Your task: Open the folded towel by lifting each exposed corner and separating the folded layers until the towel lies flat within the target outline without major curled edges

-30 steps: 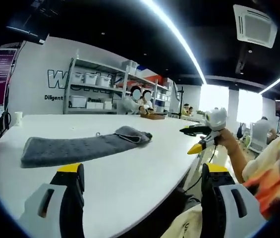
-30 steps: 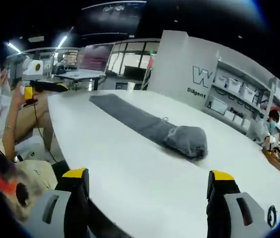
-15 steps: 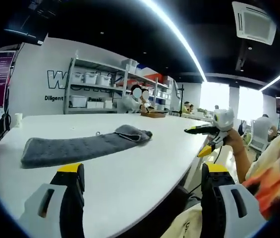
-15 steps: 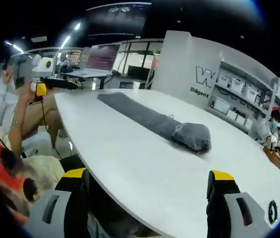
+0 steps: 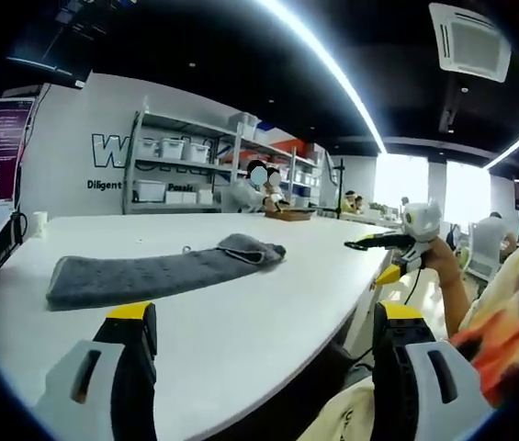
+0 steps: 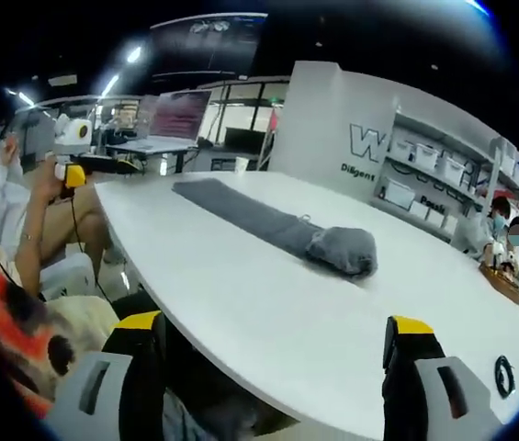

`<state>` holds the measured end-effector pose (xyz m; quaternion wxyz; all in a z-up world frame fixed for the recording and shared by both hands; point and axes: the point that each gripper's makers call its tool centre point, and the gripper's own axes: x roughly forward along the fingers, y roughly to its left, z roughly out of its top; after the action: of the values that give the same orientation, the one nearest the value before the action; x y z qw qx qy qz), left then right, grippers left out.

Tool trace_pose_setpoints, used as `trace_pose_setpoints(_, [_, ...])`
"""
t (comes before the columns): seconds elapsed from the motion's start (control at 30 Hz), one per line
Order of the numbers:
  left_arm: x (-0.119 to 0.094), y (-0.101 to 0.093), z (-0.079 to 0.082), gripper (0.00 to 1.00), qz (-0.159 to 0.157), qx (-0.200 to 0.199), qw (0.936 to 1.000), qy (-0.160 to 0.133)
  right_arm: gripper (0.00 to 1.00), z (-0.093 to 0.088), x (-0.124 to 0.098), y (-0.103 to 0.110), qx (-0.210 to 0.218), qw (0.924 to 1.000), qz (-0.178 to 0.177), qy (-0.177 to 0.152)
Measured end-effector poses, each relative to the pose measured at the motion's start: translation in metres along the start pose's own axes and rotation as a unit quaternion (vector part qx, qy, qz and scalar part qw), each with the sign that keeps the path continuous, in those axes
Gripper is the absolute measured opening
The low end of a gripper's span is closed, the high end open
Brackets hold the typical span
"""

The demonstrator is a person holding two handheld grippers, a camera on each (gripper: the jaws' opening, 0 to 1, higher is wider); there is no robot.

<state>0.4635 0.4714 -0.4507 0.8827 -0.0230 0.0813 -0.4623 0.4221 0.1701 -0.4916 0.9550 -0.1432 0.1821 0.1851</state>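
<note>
A grey towel [image 5: 163,271] lies on the white table [image 5: 241,322] as a long folded strip, its right end bunched into a lump. In the right gripper view the same towel [image 6: 277,230] runs from far left to a rounded lump near the middle. My left gripper [image 5: 264,344] stands open at the table's near edge, well short of the towel. My right gripper [image 6: 273,354] is open too, off the table's edge, nothing between its jaws. The right gripper [image 5: 392,253] also shows in the left gripper view, held in a hand beyond the table's right rim.
Shelving with white bins [image 5: 172,170] stands behind the table, with people at it. A small white cup [image 5: 39,223] sits at the far left of the table. A black cable coil [image 6: 504,377] lies near the table's right edge. A screen [image 6: 178,115] stands beyond.
Both views have shifted slightly with the hands. The right gripper, seen from the left, has drifted a little right and away from the table. The towel has not moved.
</note>
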Motion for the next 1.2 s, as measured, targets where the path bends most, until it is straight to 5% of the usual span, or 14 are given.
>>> trace_pose_setpoints(1.2, [0.003,-0.008,0.000,0.96,-0.011,0.012,0.9998,0.007,0.96,0.006,0.007,0.024,-0.035,0.9993,0.015,0.001])
